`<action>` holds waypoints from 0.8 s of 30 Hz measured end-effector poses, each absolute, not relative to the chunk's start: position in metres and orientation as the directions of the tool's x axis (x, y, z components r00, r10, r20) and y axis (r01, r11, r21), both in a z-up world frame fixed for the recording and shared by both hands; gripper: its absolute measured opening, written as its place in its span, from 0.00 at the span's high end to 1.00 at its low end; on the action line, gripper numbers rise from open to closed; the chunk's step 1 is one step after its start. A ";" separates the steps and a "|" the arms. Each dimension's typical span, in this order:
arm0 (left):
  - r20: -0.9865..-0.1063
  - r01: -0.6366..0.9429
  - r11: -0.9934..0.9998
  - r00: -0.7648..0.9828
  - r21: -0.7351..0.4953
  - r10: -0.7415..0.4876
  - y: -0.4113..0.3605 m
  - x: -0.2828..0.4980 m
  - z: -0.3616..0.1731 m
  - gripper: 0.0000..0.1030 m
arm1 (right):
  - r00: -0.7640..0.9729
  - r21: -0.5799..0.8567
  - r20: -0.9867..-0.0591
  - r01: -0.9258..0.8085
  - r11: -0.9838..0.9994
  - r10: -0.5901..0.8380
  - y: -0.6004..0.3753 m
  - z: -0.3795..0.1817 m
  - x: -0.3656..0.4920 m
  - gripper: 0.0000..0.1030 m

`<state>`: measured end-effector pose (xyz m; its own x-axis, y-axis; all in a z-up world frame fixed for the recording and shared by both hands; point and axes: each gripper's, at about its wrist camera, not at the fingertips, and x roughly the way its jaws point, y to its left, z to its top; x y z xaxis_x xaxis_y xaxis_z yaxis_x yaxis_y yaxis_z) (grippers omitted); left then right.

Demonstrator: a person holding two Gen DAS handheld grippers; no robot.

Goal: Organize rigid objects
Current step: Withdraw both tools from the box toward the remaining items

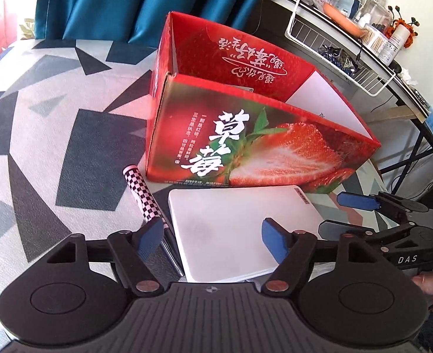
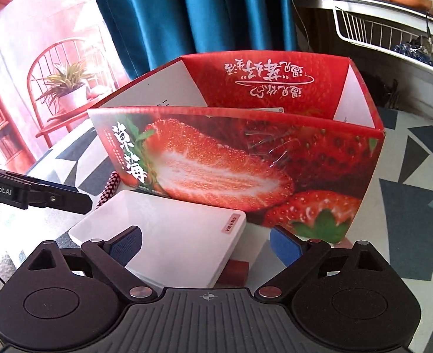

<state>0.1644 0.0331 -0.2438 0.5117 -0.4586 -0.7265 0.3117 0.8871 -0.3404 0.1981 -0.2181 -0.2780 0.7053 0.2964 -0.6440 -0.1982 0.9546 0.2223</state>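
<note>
Just in front of the strawberry box (image 1: 245, 135), a flat white case (image 1: 225, 232) lies on the patterned cloth (image 1: 54, 117), with a checkered pen-like tube (image 1: 145, 200) touching its left edge and a small dark red block (image 2: 237, 267) at its right. The left gripper (image 1: 213, 236) hangs over the case, fingers spread wide and empty; the right gripper (image 2: 206, 242) is likewise spread, one finger above the case and the other beyond its right edge. A good grasp would probably straddle the case's short sides, close squarely, then lift it clear of the box's front wall before lowering it inside, leaving the tube undisturbed.
</note>
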 end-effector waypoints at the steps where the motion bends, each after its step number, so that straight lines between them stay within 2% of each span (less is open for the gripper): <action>1: -0.722 0.310 0.882 0.509 -0.354 -0.469 0.033 0.164 -0.246 0.31 | 0.704 0.225 -0.644 -0.201 0.953 0.301 -0.218 -0.278 0.198 0.12; 3: -0.718 0.300 0.877 0.505 -0.375 -0.479 0.032 0.162 -0.250 0.33 | 0.700 0.240 -0.642 -0.207 0.949 0.314 -0.219 -0.279 0.198 0.20; 5: -0.717 0.295 0.879 0.510 -0.374 -0.476 0.032 0.159 -0.250 0.34 | 0.697 0.254 -0.642 -0.200 0.946 0.320 -0.219 -0.280 0.198 0.23; 20: -0.684 0.340 0.873 0.545 -0.349 -0.485 0.033 0.119 -0.236 0.38 | 0.714 0.281 -0.621 -0.181 0.942 0.323 -0.217 -0.273 0.154 0.23; 22: -0.681 0.336 0.874 0.550 -0.350 -0.484 0.033 0.113 -0.234 0.41 | 0.713 0.275 -0.620 -0.193 0.942 0.327 -0.213 -0.270 0.149 0.23; 24: -0.671 0.354 0.865 0.548 -0.355 -0.500 0.030 0.107 -0.231 0.52 | 0.712 0.269 -0.621 -0.198 0.943 0.327 -0.210 -0.268 0.144 0.23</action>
